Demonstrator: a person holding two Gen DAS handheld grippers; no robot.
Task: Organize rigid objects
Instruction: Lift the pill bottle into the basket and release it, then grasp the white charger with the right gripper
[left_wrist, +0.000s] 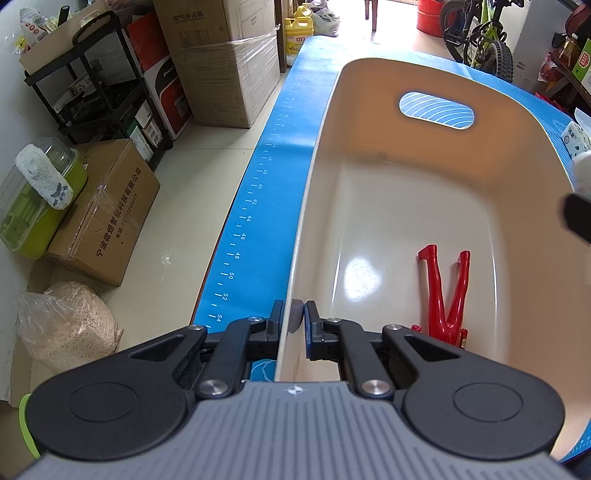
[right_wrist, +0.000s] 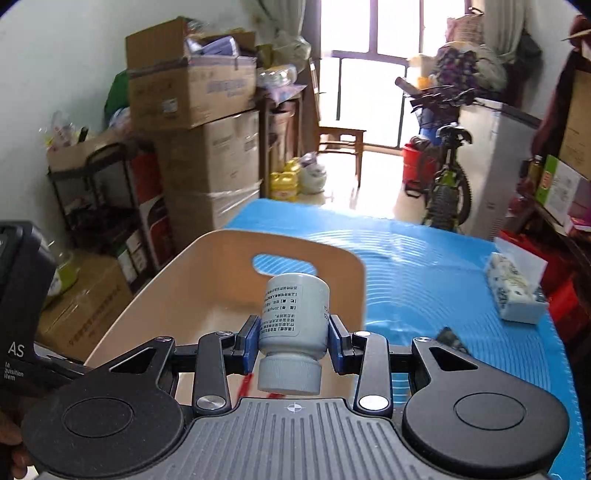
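Observation:
A beige plastic bin (left_wrist: 424, 192) stands on the blue mat (left_wrist: 266, 206). A red plastic toy figure (left_wrist: 445, 295) lies on the bin's floor at the near right. My left gripper (left_wrist: 294, 314) is shut on the bin's near left rim. My right gripper (right_wrist: 292, 341) is shut on a white pill bottle (right_wrist: 293, 325), held cap toward the camera, tilted, above the near end of the bin (right_wrist: 192, 295). The right gripper's edge shows at the right of the left wrist view (left_wrist: 576, 218).
A tissue pack (right_wrist: 515, 291) lies on the mat (right_wrist: 424, 266) at the right. A small dark object (right_wrist: 448, 338) lies near my right gripper. Cardboard boxes (left_wrist: 110, 214), a black shelf (left_wrist: 99, 85) and a bicycle (right_wrist: 443, 184) stand around the table.

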